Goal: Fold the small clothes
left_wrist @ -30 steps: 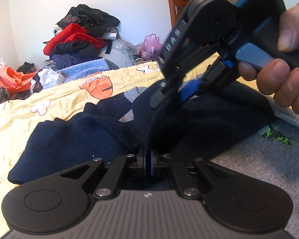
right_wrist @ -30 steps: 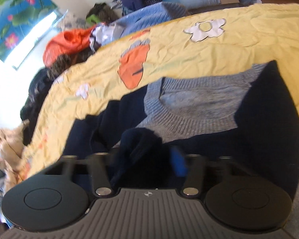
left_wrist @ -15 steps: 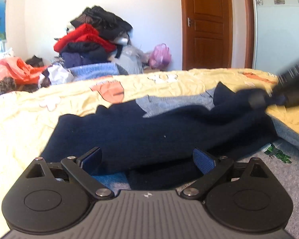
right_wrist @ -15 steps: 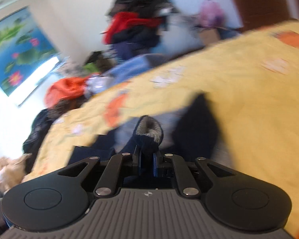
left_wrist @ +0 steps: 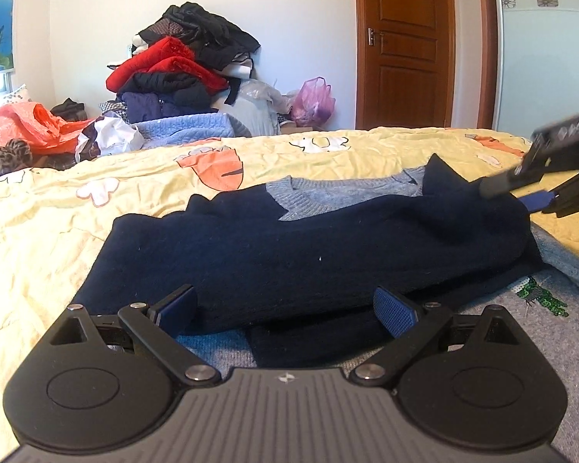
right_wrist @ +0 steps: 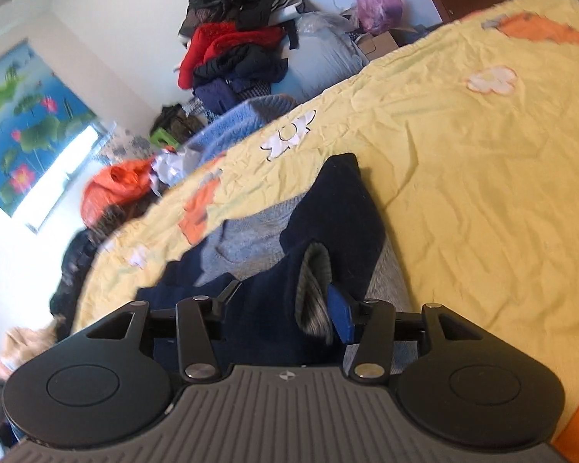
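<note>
A navy and grey sweater [left_wrist: 366, 193] lies on the yellow bedsheet [left_wrist: 77, 200], with its navy sleeve [left_wrist: 289, 247] folded across the chest. My left gripper [left_wrist: 285, 308] stands wide open at the sleeve's near edge, and nothing is gripped. At the sweater's right end my right gripper [left_wrist: 521, 195] hovers low. In the right wrist view that right gripper [right_wrist: 285, 303] has its jaws opening. The sleeve's grey cuff [right_wrist: 314, 289] lies loose between them, beside the blue right pad [right_wrist: 341, 316].
A tall pile of clothes [left_wrist: 181, 65] stands against the far wall, with a pink bag [left_wrist: 314, 100] and a wooden door [left_wrist: 405, 42] to its right. An orange garment [left_wrist: 27, 131] and a blue knit [left_wrist: 185, 131] lie beyond the bed's far edge.
My left gripper let go of the navy cloth and opened wide. The right gripper carried the sleeve cuff rightward across the sweater, and its jaws have parted around it.
</note>
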